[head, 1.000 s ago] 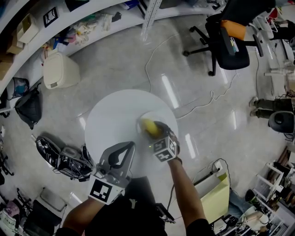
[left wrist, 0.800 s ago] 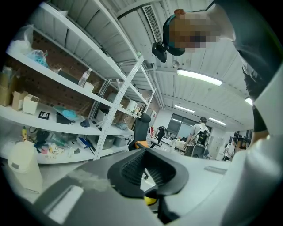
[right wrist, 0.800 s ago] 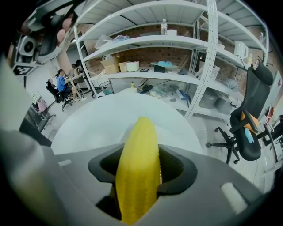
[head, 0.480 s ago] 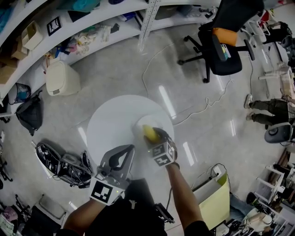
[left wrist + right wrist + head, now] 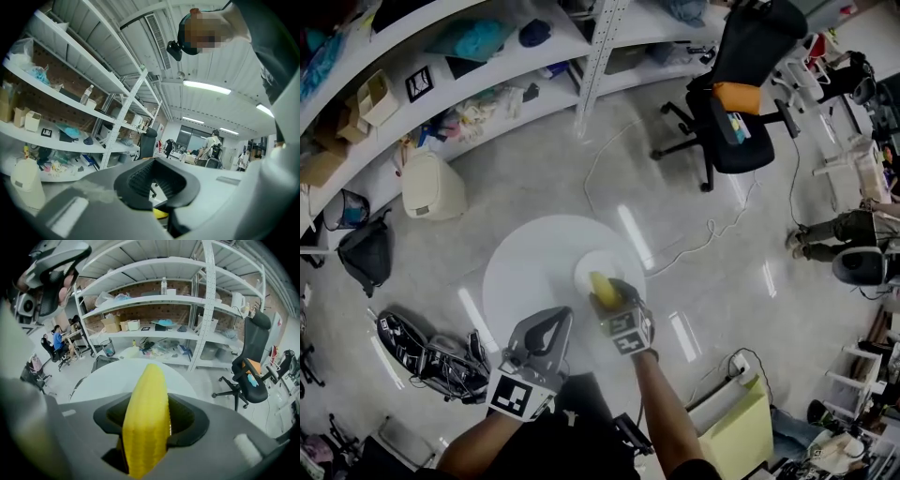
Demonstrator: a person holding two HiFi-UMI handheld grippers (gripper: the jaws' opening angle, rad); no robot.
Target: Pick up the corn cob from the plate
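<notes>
The right gripper (image 5: pixel 614 296) is clenched on the yellow ribbed corn cob (image 5: pixel 146 418), which stands up between its jaws with the tapered end pointing away from the camera. In the head view the cob sits over the near part of the round white plate (image 5: pixel 581 265). Whether the cob touches the plate cannot be told. The person's bare right forearm (image 5: pixel 664 412) reaches straight forward from the bottom of that view, wrist level, with the marker cube facing up. The left gripper (image 5: pixel 562 314) is held beside it over the near edge of the round white worktop (image 5: pixel 520 272), angled towards the plate. Its jaws are drawn together at the tips, with nothing between them. The left forearm (image 5: pixel 478 448) comes in from the lower left.
</notes>
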